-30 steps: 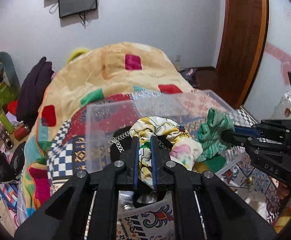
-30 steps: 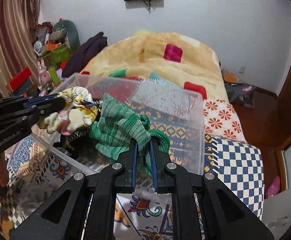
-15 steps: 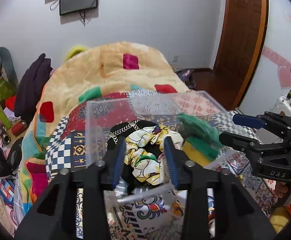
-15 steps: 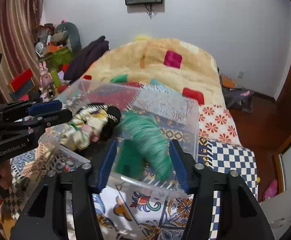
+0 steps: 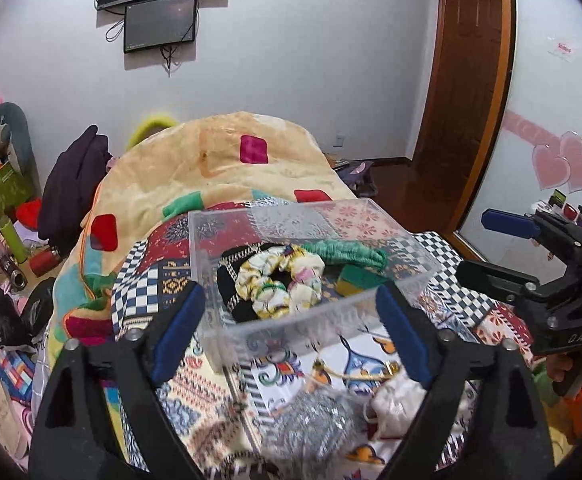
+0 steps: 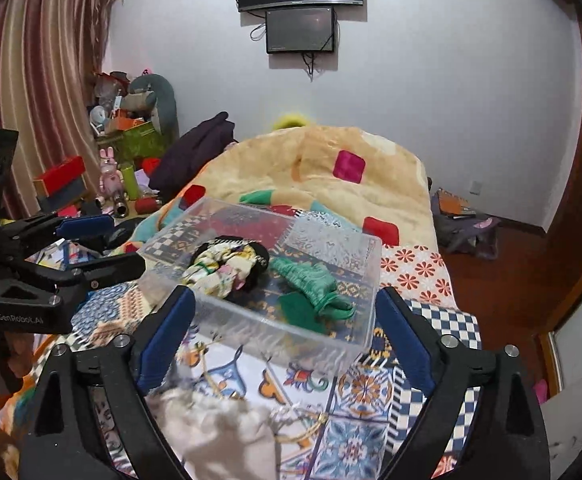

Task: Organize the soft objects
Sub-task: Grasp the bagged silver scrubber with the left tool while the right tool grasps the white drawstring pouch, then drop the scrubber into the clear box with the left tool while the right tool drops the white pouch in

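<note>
Bed filling the centre of both views, draped in a peach blanket with coloured squares and, nearer the cameras, a patchwork sheet.

Clear plastic bin standing on the sheet at mid-frame, long axis running left to right in the left wrist view and from upper left to lower right in the right wrist view.

Left gripper at the bottom of its own frame, blue pads spread wide and holding nothing, straddling the bin's near wall; seen again at the left edge of the right wrist view, body marked "GenRobot.AI".

Right gripper likewise released, fingers wide apart on either side of the bin's near corner; seen at the right edge of the left wrist view, body marked "DAS".

Inside the bin: black fabric piece at the left end; floral scrunchie lying on it; green knitted item stretched along the bin's length toward the right end.

Outside the bin, low in frame: silvery mesh bundle and cream pouch, blurred; cream pouch again in the right wrist view.
</note>
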The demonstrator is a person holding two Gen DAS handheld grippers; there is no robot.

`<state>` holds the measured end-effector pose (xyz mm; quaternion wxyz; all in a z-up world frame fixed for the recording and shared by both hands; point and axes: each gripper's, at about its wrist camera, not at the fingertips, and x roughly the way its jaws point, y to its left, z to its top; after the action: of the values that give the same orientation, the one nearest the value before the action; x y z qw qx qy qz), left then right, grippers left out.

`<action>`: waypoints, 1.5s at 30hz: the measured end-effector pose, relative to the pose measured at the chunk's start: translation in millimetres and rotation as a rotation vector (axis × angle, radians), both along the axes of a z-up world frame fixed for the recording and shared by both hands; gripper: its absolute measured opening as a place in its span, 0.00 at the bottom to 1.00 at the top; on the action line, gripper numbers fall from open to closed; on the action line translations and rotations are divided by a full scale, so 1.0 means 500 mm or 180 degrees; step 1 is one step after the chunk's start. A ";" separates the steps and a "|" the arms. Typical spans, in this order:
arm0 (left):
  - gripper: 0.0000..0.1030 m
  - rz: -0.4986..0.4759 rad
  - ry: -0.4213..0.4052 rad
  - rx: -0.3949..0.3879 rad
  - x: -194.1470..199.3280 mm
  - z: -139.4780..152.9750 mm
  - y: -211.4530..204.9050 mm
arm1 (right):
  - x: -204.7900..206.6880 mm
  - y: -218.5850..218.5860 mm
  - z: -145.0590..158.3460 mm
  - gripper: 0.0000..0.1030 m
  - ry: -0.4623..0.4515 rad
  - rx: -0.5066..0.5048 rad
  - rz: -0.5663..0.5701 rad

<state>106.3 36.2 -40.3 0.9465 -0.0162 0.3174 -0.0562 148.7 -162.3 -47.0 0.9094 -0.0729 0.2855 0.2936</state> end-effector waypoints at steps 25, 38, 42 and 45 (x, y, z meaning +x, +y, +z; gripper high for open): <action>0.89 -0.0203 0.0973 -0.0097 -0.044 -0.220 -0.018 | -0.054 0.026 -0.196 0.70 0.0955 -0.0305 0.0380; 0.37 -0.0346 0.0962 -0.0314 -0.022 -0.210 -0.010 | -0.047 -0.010 -0.169 0.24 0.0914 -0.0069 0.0270; 0.29 -0.0344 0.0892 -0.0264 -0.029 -0.195 -0.011 | -0.051 -0.021 -0.145 0.24 0.0824 -0.0005 0.0250; 0.29 -0.0338 0.0830 -0.0269 -0.034 -0.180 -0.009 | -0.051 -0.027 -0.129 0.24 0.0768 0.0048 0.0241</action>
<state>89.5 31.6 -130.1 0.8914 -0.0464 0.4353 -0.1169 123.2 -175.7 -111.4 0.8572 -0.0410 0.3877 0.3365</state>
